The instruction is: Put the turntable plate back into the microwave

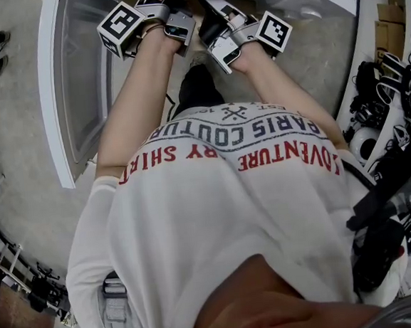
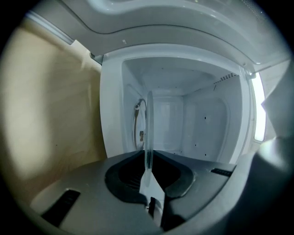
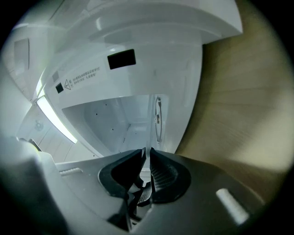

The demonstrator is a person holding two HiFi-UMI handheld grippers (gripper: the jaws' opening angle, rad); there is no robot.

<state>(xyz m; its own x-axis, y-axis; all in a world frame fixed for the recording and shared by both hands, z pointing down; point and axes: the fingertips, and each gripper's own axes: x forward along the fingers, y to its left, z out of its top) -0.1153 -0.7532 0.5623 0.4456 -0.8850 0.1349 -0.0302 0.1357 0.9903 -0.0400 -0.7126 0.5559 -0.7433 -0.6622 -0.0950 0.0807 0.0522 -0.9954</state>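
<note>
The glass turntable plate point(image 2: 148, 126) hangs edge-on before the open microwave point(image 2: 202, 114), its rim pinched by the jaws of the left gripper point(image 2: 148, 156) and the right gripper point(image 3: 147, 153); it is probably heavy, stiff, slippery and breakable, so this firm two-sided rim hold seems right.

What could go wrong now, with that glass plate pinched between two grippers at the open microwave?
The turntable plate is smooth glass, pinched only at its thin rim by the left gripper and right gripper; it might slip and shatter. Its edge could also knock the microwave opening's frame on the way in.
</note>
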